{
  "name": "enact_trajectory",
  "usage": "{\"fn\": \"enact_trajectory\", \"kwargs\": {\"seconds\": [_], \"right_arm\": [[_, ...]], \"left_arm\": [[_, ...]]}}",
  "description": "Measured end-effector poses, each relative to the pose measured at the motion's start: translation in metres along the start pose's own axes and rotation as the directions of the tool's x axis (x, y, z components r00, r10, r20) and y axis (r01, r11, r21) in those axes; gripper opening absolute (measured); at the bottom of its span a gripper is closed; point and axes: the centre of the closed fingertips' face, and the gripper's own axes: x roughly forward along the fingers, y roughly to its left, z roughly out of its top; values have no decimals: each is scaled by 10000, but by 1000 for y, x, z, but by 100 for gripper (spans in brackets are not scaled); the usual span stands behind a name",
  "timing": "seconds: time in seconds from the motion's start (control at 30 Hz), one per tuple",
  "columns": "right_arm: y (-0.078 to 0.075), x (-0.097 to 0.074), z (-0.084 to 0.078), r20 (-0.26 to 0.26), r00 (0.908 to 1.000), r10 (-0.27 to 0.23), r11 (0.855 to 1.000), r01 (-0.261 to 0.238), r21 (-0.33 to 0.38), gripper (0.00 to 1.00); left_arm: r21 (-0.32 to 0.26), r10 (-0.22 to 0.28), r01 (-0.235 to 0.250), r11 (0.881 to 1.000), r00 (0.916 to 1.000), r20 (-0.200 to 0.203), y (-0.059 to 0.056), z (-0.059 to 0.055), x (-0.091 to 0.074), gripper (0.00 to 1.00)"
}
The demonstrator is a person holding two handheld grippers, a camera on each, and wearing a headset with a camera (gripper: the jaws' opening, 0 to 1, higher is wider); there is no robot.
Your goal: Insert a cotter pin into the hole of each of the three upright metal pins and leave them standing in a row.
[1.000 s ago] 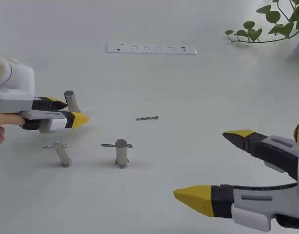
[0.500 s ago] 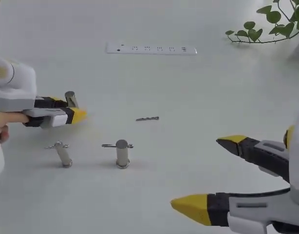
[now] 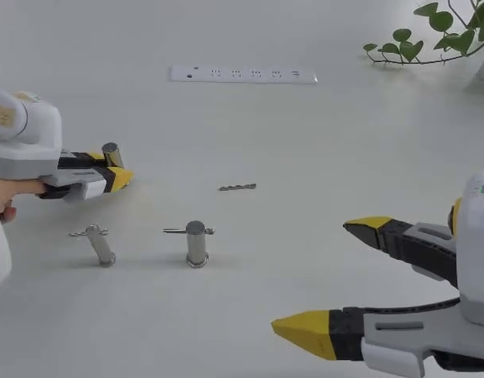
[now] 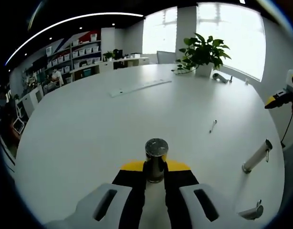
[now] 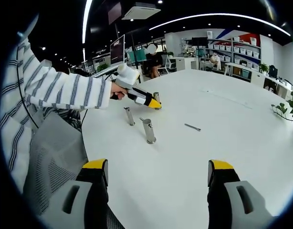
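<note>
Pin [image 4: 156, 151] between left claw [image 4: 155, 167] tips.

Left tongs [image 3: 112, 167] clamp one metal pin [image 3: 110, 152], and their jaws cover its lower shaft and foot. Whether its hole is filled, can't tell. Right tongs [image 3: 313, 276] run off the right and bottom edges in the head view. Ahead of the left tongs, the loose cotter pin [image 4: 213, 126] is too small to read. Beyond the right tongs, the plant [image 3: 403, 36] is cropped.
</note>
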Motion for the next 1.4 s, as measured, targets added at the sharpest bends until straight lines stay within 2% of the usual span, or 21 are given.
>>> {"fn": "enact_trajectory", "kwargs": {"seconds": [0.13,0.23,0.53,0.63,0.7,0.77,0.93,1.0,1.3,1.37,1.4], "right_arm": [[1,0,0,4,10000,35,10000,-35,21,84],[2,1,-2,-29,10000,56,10000,-56,35,84],[2,-1,-1,-7,10000,54,10000,-54,33,85],[0,-2,-1,33,10000,19,10000,-19,56,85],[0,-2,-1,11,10000,31,10000,-31,7,85],[-1,-3,-2,-31,10000,-25,10000,25,-75,85],[-2,-4,0,132,9999,-90,10000,90,-12,85],[-2,-3,-1,128,9999,-101,9999,101,-33,85],[7,1,6,436,9989,141,9999,-137,-102,87],[9,2,9,584,9981,214,9996,-204,-172,89],[10,2,9,594,9980,217,9996,-206,-186,89]], "left_arm": [[314,58,-57,9995,10000,-25,-1,1,-1,10],[139,58,-59,9999,10000,15,-1,1,-1,10],[191,215,-214,9996,9998,-52,2,1,-5,9],[97,292,-294,9995,9995,150,4,7,-13,9],[-377,254,-241,9990,9991,340,4,13,-18,9],[-12,355,-355,9994,9984,447,5,19,-25,9],[-13,441,-441,9990,9976,528,6,27,-44,9],[167,383,-391,9991,9981,480,3,29,-53,9],[233,249,-262,9994,9982,542,-14,37,-90,9],[292,212,-230,9993,9980,601,-19,39,-98,9],[348,210,-232,9991,9978,630,-30,41,-102,9]]}}
